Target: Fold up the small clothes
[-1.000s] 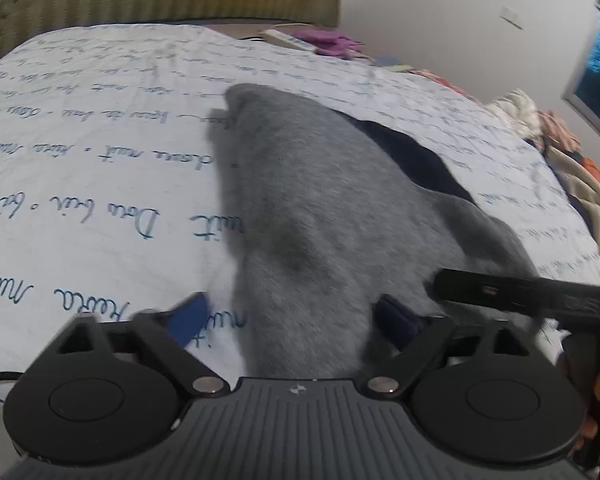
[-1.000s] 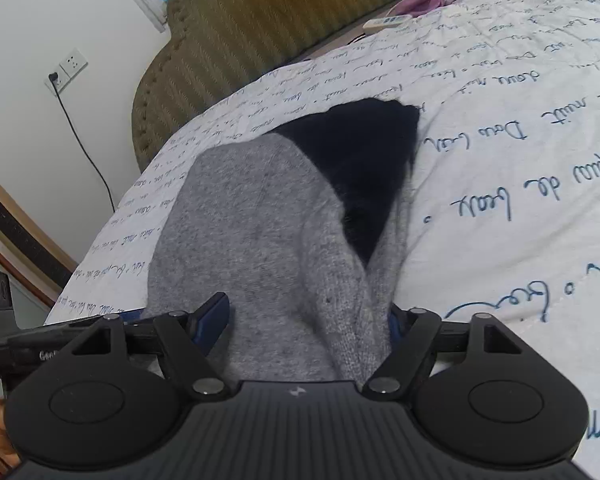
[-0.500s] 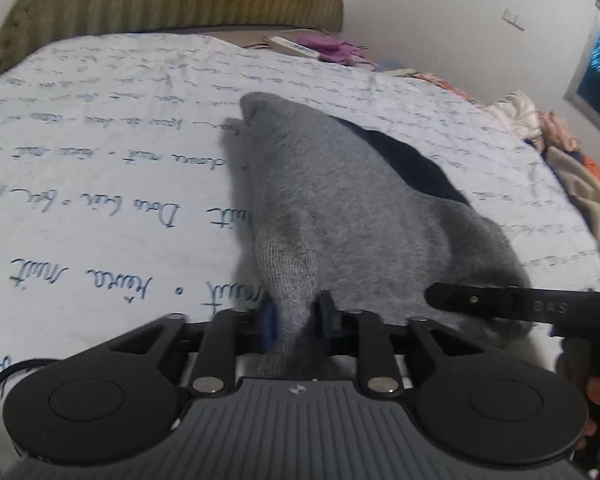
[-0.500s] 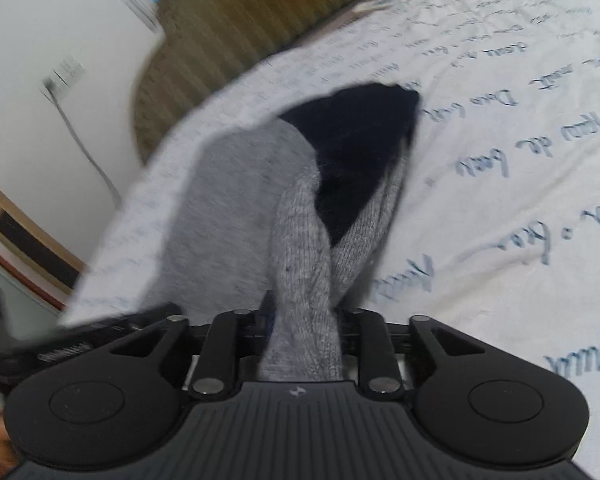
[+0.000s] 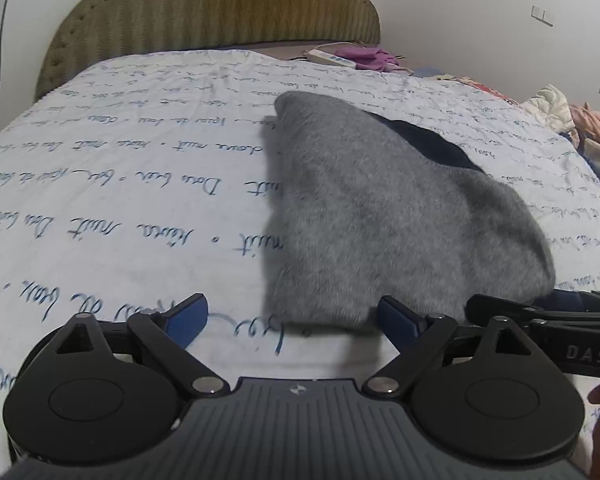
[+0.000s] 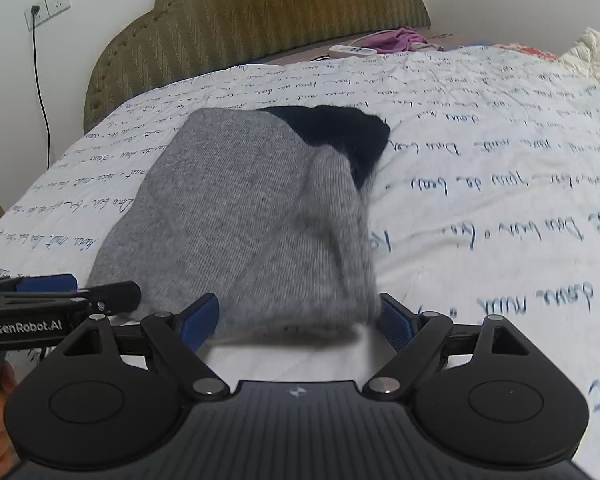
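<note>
Folded grey knitted garment (image 5: 380, 208) with a black inner part (image 6: 340, 136), lying on a bed under a white quilt printed with blue handwriting (image 5: 120, 200). Just in front, left gripper (image 5: 292, 320) and right gripper (image 6: 296, 316), jaws opening wide, pads clear of the knit, nothing held. Beyond, olive ribbed padded headboard (image 5: 220, 4); white power strip (image 6: 352, 51) beside purple cloth (image 6: 396, 38).

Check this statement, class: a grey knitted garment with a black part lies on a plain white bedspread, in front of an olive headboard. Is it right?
Not quite. The bedspread is not plain: it is white with lines of blue handwriting printed across it, as the right wrist view shows. The rest holds: the grey knitted garment with a black part lies on it, in front of the olive headboard.
</note>
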`<state>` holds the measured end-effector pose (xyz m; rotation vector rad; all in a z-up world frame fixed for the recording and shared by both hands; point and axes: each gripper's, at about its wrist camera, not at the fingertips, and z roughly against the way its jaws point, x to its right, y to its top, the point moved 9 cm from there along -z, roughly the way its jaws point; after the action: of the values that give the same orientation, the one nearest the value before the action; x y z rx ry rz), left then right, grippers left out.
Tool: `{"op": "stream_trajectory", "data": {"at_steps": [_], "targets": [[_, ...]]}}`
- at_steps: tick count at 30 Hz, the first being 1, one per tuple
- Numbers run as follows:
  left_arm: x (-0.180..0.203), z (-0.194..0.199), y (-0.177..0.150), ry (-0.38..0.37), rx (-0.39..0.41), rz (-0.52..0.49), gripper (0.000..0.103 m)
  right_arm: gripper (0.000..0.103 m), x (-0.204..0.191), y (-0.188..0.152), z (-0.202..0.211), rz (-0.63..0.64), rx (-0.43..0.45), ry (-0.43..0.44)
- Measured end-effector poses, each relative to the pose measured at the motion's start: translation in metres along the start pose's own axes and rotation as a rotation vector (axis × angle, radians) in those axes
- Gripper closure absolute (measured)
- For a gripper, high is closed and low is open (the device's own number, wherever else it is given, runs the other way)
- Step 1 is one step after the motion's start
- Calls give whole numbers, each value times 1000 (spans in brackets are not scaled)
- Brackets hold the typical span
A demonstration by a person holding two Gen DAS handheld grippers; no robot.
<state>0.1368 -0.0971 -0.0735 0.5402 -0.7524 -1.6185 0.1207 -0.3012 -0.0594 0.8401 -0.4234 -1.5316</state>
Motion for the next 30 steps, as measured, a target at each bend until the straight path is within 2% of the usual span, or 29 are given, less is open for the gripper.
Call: {"op": "stream_trajectory", "data": {"at_steps": [6,12,15,19,24,30], "targets": [[1,7,-13,33,-9,-28,8,17,-3,-13,8,5,7,-10],[-2,15,-23,80,28,-42,7,17,-10,-22,16,27,23,-38],[-6,15,-25,102,32,-47,7,9,-13,-24,19,38,32,-44],[-12,16,-29,107,50,-29,4,8,-13,-29,18,56,42,-82],[-15,17,-33,113,70,-22,0,8,-15,-33,21,70,50,-95],[-17,19,-37,124,86,-17,0,8,-13,-37,23,73,62,-96]]}}
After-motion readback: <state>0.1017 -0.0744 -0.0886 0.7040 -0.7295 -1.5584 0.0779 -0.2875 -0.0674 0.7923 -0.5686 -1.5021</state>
